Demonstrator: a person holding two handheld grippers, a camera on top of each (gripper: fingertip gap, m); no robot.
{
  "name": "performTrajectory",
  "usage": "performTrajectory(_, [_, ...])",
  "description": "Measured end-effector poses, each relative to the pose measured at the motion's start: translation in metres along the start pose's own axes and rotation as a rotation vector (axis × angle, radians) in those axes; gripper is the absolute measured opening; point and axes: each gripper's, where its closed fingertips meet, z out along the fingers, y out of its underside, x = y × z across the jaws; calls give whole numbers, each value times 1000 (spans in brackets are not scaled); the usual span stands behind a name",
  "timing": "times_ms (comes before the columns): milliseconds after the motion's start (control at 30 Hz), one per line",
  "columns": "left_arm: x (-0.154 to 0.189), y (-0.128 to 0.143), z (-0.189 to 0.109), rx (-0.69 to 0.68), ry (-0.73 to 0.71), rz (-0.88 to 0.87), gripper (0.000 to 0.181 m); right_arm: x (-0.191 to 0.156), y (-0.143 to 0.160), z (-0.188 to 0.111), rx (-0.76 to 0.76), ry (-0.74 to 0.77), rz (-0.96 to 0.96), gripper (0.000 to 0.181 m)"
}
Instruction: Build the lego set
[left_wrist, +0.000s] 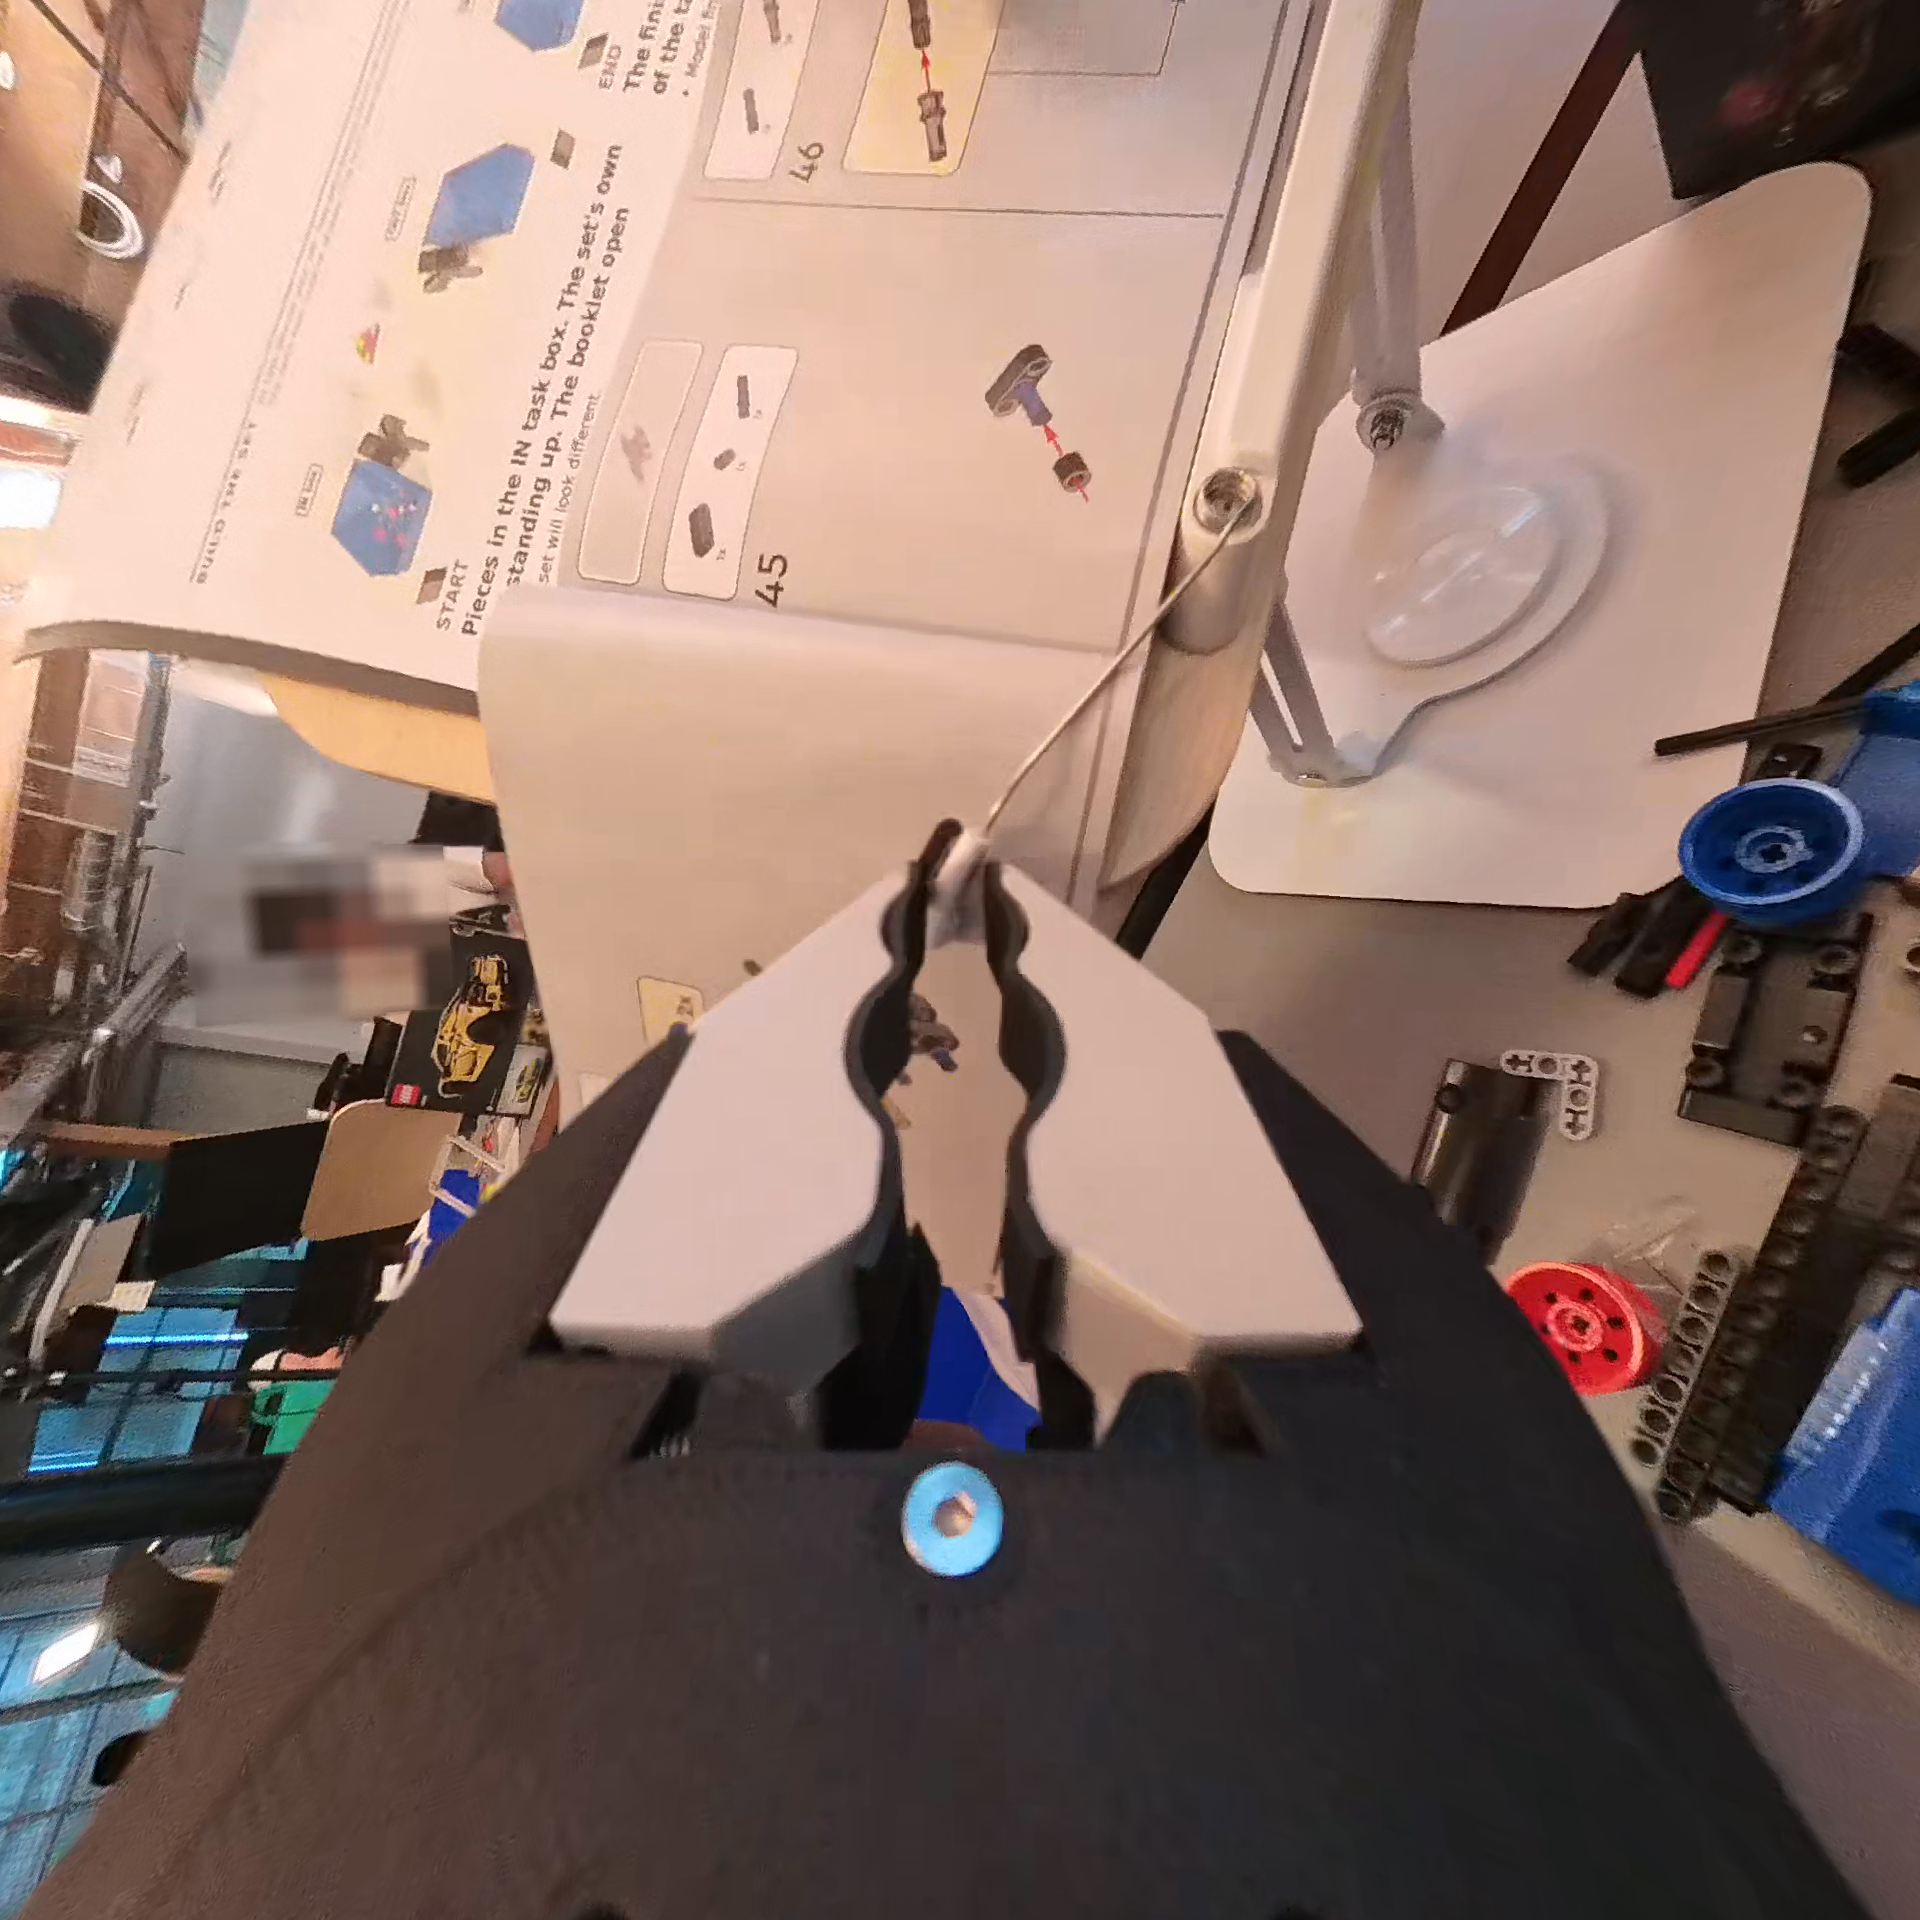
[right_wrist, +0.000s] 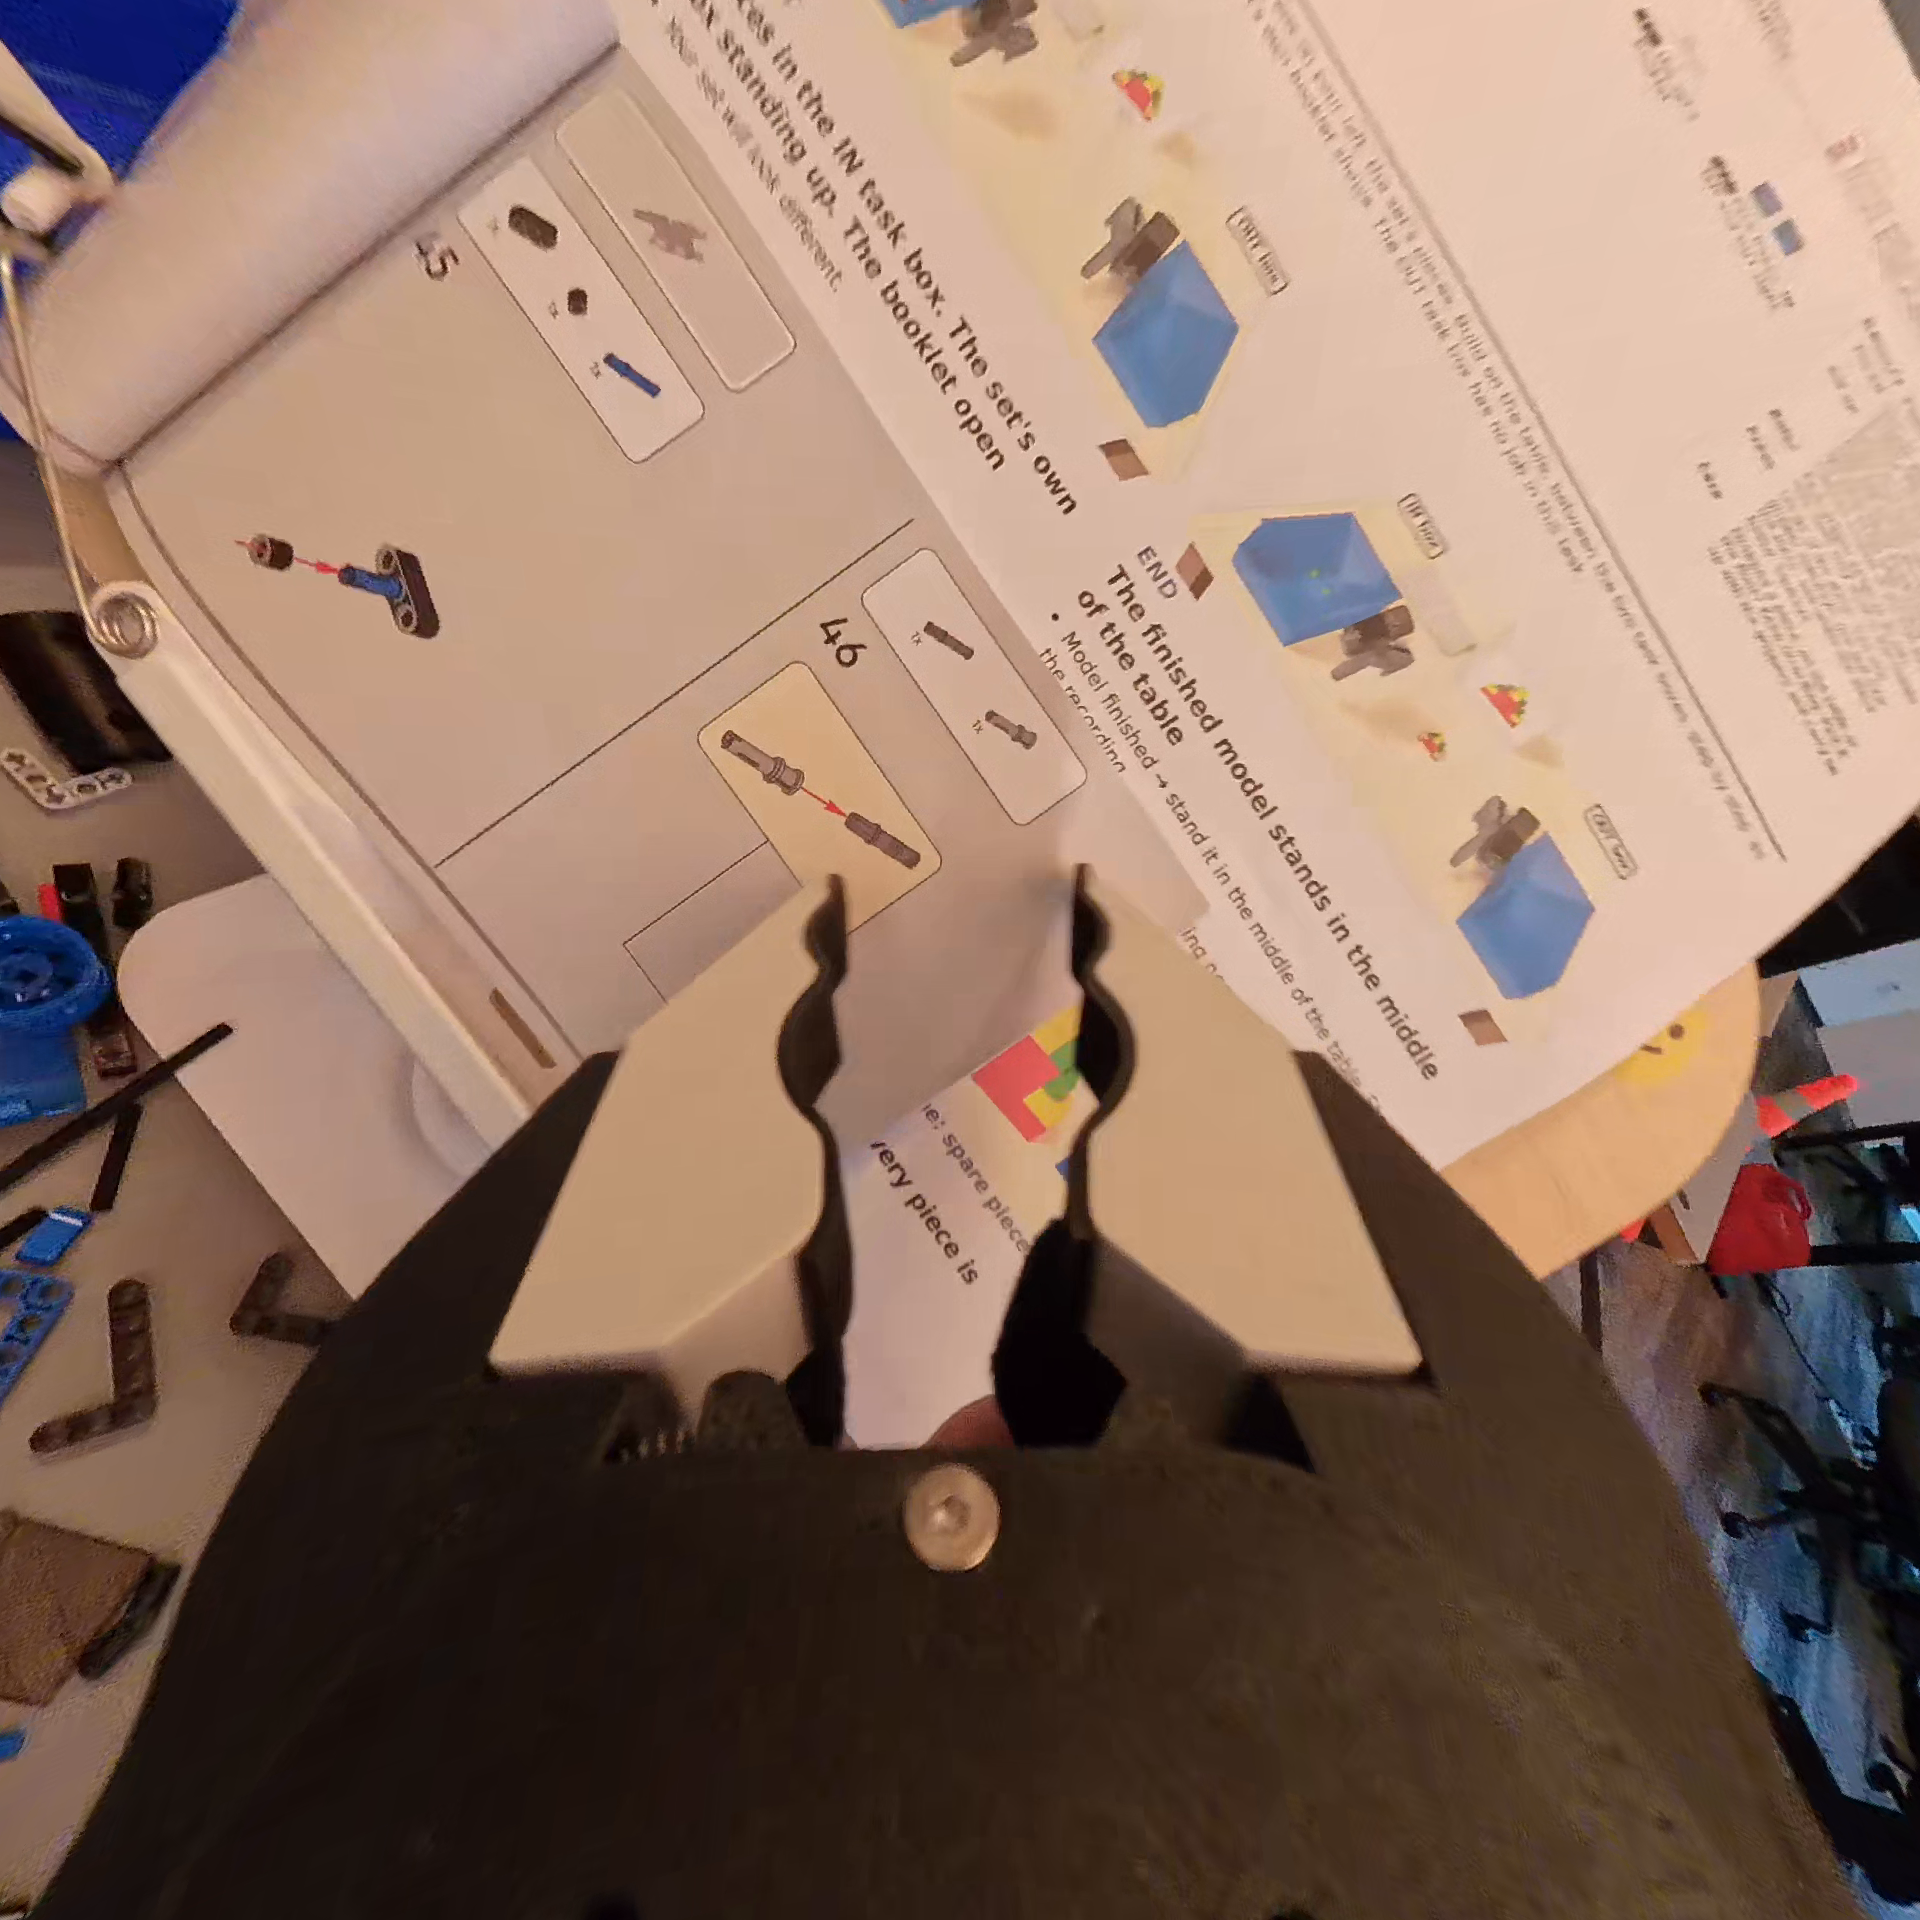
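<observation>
Lego pieces lie scattered on the grey desk at 3 o'clock. Left gripper is clenched on the white-tipped page-holder wire; right gripper is released before the booklet.

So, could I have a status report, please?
Left hand-held gripper shut on wire tip. Right hand-held gripper open, empty. Loose sheet overlaps open booklet.

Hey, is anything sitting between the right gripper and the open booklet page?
Nothing visible does. The right gripper is open, and the booklet page shows straight past its fingertips. The wire page clip sits off at the page's edge, its white tip pinched in the left gripper.
</observation>
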Motion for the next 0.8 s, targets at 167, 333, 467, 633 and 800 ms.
performTrajectory(167, [12, 8, -2, -12, 56, -10, 5, 1, 0, 7, 8, -11, 20, 35])
performTrajectory(333, [32, 15, -4, -22, 126, 13, 4, 3, -2, 10, 9, 7, 10, 50])
performTrajectory(467, [34, 8, -14, 38, 148, -32, 11, 0, -1, 11, 7, -9, 3, 29])
performTrajectory(633, [20, -1, -23, 101, 108, -67, 15, -9, -1, 10, 2, -36, 3, 4])
performTrajectory(800, [8, -6, -28, 131, 90, -131, 20, -24, -15, -8, 28, -71, -2, 0])
